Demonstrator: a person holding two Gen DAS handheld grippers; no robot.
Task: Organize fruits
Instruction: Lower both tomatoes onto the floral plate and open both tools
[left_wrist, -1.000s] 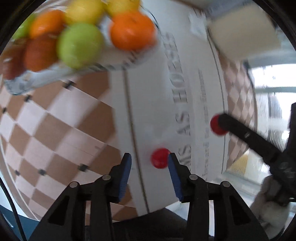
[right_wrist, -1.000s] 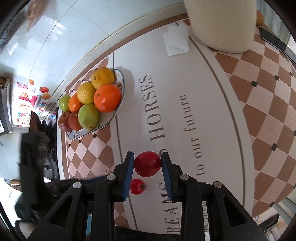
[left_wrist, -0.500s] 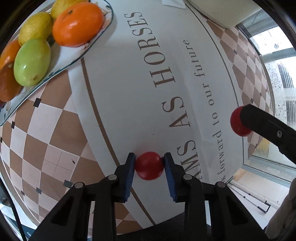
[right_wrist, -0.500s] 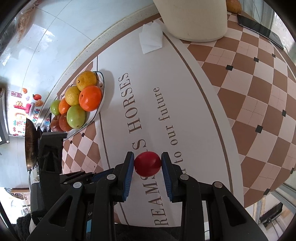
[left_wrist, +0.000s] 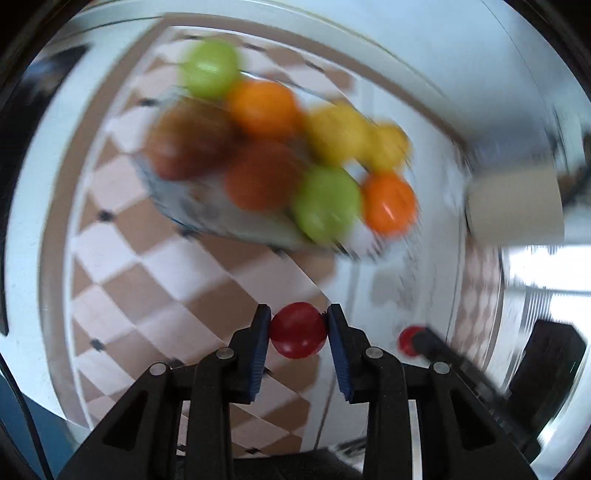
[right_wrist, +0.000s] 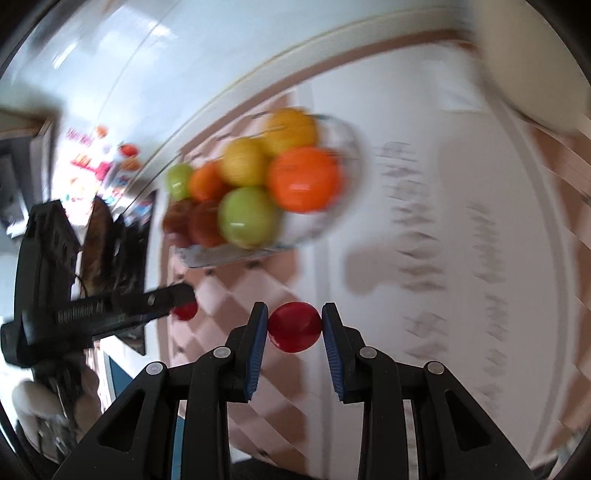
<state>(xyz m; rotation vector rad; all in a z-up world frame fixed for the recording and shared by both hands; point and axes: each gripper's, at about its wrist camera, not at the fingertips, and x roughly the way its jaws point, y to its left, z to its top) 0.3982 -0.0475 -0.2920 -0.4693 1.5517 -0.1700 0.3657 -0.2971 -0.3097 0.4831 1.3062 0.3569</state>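
Lifting now: left gripper (left_wrist: 298, 329) clamps small red round fruit (left_wrist: 298, 329), right gripper (right_wrist: 294, 326) clamps another (right_wrist: 294, 326); both off table, swinging toward glass fruit bowl (right_wrist: 236, 254).

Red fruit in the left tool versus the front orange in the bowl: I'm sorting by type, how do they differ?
The red fruit is clamped in the left tool; the orange rests in the bowl among other fruit. The red fruit is darker and smaller than the orange. Both look round, glossy.
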